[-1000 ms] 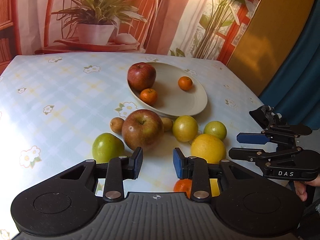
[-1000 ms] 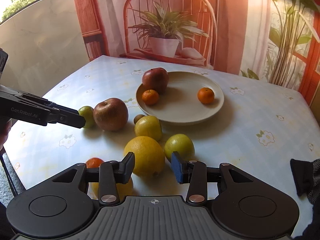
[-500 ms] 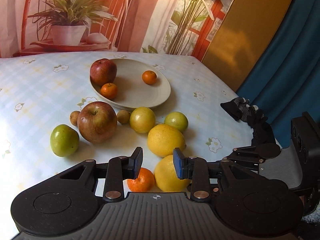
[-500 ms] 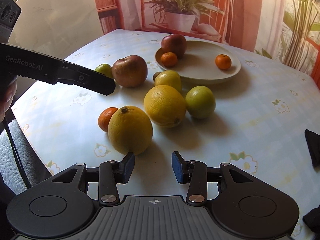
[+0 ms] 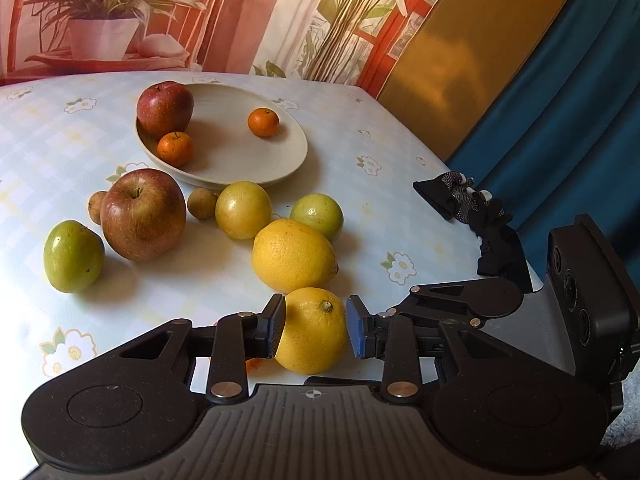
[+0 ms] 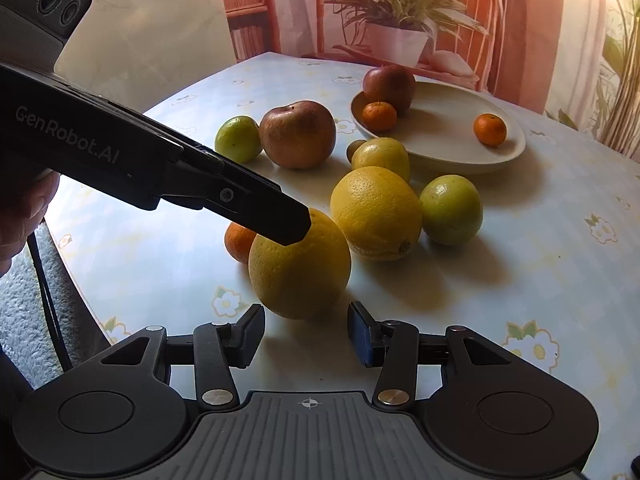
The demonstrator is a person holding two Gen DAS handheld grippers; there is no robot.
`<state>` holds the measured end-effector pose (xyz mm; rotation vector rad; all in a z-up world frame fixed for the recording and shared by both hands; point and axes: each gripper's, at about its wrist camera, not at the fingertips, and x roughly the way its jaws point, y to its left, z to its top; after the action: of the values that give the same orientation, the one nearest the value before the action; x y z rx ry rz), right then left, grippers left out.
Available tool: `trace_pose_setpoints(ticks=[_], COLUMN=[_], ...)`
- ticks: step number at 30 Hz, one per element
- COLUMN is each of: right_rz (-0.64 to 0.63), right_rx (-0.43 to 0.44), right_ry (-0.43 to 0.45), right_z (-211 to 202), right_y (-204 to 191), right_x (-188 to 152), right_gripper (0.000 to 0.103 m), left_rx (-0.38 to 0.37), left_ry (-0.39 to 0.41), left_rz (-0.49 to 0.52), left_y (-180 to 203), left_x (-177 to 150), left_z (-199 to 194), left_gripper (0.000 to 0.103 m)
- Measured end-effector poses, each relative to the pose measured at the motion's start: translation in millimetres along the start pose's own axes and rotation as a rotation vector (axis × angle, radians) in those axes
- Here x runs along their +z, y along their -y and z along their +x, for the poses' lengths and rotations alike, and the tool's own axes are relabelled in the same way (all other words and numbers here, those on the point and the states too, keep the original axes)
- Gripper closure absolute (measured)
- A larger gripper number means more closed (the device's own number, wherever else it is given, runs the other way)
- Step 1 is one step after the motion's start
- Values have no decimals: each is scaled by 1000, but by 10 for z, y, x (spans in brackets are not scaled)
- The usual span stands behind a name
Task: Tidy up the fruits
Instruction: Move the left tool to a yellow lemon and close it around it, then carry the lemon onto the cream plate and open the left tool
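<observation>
My left gripper [image 5: 316, 328] is open, its jaws on either side of a yellow citrus [image 5: 312, 330] at the table's near edge; I cannot tell if the pads touch it. The same fruit [image 6: 300, 264] lies just ahead of my open, empty right gripper [image 6: 306, 334], with the left gripper's finger [image 6: 280, 220] over it. A cream plate [image 5: 256, 152] holds a red apple [image 5: 165, 109] and two mandarins [image 5: 263, 122]. On the cloth lie a second yellow citrus [image 5: 294, 256], a big apple [image 5: 143, 214], green fruits [image 5: 73, 256] and a mandarin [image 6: 239, 242].
A dark glove [image 5: 472, 212] lies at the table's right edge. Two small brown fruits [image 5: 202, 203] sit by the big apple. The table edge [image 6: 80, 280] drops off at the left in the right wrist view. A printed backdrop stands behind the table.
My left gripper has swung right and moved down and forward, so the yellow citrus now sits between its jaws. My right gripper has come closer to the same fruit.
</observation>
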<state>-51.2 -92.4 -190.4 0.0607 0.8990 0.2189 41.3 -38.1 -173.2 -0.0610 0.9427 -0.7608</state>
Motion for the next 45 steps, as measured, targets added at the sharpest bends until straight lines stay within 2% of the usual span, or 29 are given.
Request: trace_pose_setpoints(ticks=[11, 20, 27, 36, 45], right_rz=[2, 22, 26, 11, -15], right_rx=[15, 36, 34, 16, 11], right_ry=[39, 55, 92, 143, 177], right_z=[-9, -37, -148, -327, -203], right_y=[22, 48, 57, 209, 537], right_x=[-2, 1, 68, 428, 938], right_gripper=[60, 60, 61, 61, 61], left_rx=[-44, -53, -62, -57, -19], left_ry=[-1, -9, 18, 94, 155], left_rz=[-72, -75, -68, -27, 6], left_y=[-125, -144, -105, 9, -39], left_x=[31, 45, 99, 414, 918], left_z=[92, 95, 15, -138, -92], left_gripper=[67, 66, 66, 66, 66])
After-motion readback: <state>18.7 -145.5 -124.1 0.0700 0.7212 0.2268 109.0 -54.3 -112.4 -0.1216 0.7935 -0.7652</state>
